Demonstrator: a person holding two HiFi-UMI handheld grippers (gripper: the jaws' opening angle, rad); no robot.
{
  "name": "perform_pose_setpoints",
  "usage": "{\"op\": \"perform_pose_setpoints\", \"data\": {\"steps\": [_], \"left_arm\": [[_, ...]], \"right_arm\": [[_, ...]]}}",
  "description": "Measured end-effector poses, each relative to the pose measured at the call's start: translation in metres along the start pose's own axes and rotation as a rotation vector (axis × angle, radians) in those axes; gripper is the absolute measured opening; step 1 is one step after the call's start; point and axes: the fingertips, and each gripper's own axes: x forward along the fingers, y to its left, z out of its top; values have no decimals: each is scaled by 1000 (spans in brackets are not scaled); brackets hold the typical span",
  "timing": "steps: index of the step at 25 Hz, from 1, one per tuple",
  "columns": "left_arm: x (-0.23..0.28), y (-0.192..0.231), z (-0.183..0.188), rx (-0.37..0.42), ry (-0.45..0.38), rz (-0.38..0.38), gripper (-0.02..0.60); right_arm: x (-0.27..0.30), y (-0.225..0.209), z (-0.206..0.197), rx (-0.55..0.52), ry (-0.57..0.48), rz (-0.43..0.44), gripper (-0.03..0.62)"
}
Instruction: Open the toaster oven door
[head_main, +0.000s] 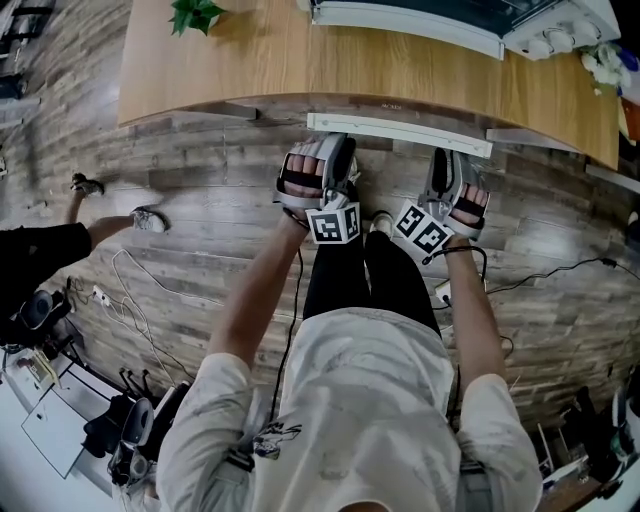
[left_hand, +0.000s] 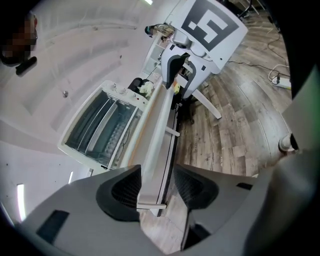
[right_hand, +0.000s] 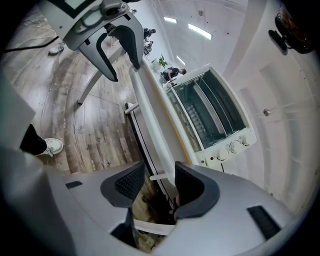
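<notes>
The white toaster oven (head_main: 560, 25) stands at the back right of the wooden table (head_main: 250, 70); its glass front and racks show in both gripper views (left_hand: 100, 130) (right_hand: 215, 115). I cannot tell how its door stands. A long white rail (head_main: 400, 135) runs under the table's front edge. My left gripper (head_main: 325, 148) (left_hand: 156, 187) straddles the rail's (left_hand: 159, 125) left part, jaws open, pads not pressing on it. My right gripper (head_main: 452, 158) (right_hand: 160, 182) straddles the rail's (right_hand: 150, 110) right end the same way, also open.
A small green plant (head_main: 195, 15) sits at the table's back left. Cables (head_main: 140, 290) and a power strip (left_hand: 282, 82) lie on the plank floor. Another person's arm (head_main: 60, 240) reaches in at the left, with gear bags below it.
</notes>
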Motion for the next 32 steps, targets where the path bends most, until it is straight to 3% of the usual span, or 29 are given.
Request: {"op": "perform_pose_setpoints", "data": {"steps": [9,14,20,24,27,32], "left_arm": [[-34,-4,-7,-229,103,-40,213],[-44,21,-5,-363,127,-11,213],[-61,54,9,-531,107,-5,213],[-65,76,13,-702,97,-26,213],[-64,92,13,-828,93,-40,213],[-58,120,18,-956,53,-80,213]], "right_arm": [[-46,5,-11,160,58,89,204],[-56,-13,-10,276,67,109,196],[-72,-38,1,448,61,181,193],[-76,-56,14,580,38,262,190],[-74,-78,25,631,3,263,193],[-64,-122,36,705,-40,230,193]]}}
